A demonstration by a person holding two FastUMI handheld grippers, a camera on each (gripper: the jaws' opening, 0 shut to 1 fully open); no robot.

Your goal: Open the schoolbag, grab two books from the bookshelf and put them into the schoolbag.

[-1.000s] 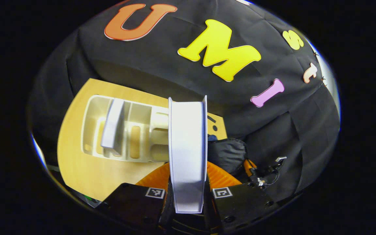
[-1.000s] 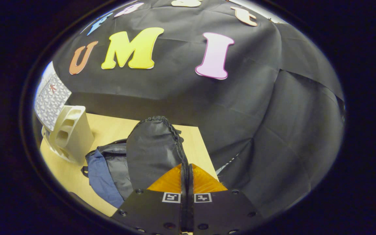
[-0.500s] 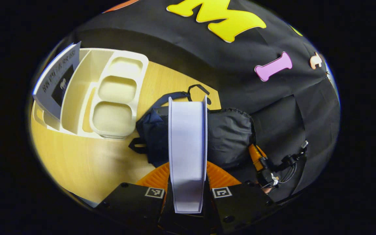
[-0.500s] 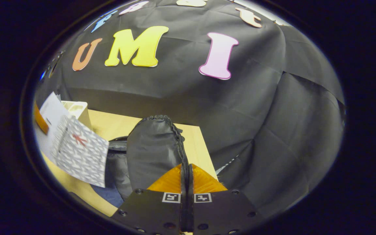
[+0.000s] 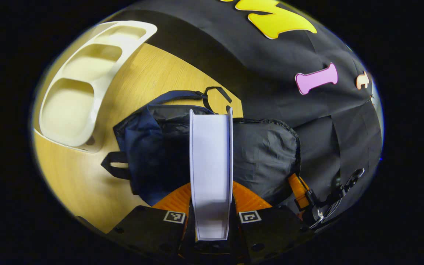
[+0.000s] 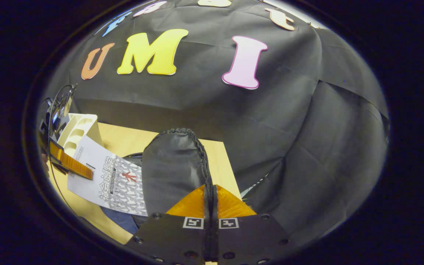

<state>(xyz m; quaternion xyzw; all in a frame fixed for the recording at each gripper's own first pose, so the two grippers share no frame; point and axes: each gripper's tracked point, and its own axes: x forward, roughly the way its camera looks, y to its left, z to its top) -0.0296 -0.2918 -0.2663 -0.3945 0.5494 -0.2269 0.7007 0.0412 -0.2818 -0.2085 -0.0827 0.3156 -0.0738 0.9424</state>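
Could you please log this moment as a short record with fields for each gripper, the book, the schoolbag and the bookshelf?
left gripper: shut on the book, held edge-on over the schoolbag
book: white-covered, patterned lower cover, seen flat in the right gripper view
right gripper: shut on the zipper edge of the flap
flap: black, lifted upright, mouth of the bag open
schoolbag: dark blue and black, lying on the table
bookshelf: cream, left of the bag
table: light wood

Bare table (image 5: 87, 184) lies left of the schoolbag (image 5: 153, 147); the bookshelf (image 5: 83, 84) blocks the far-left corner.
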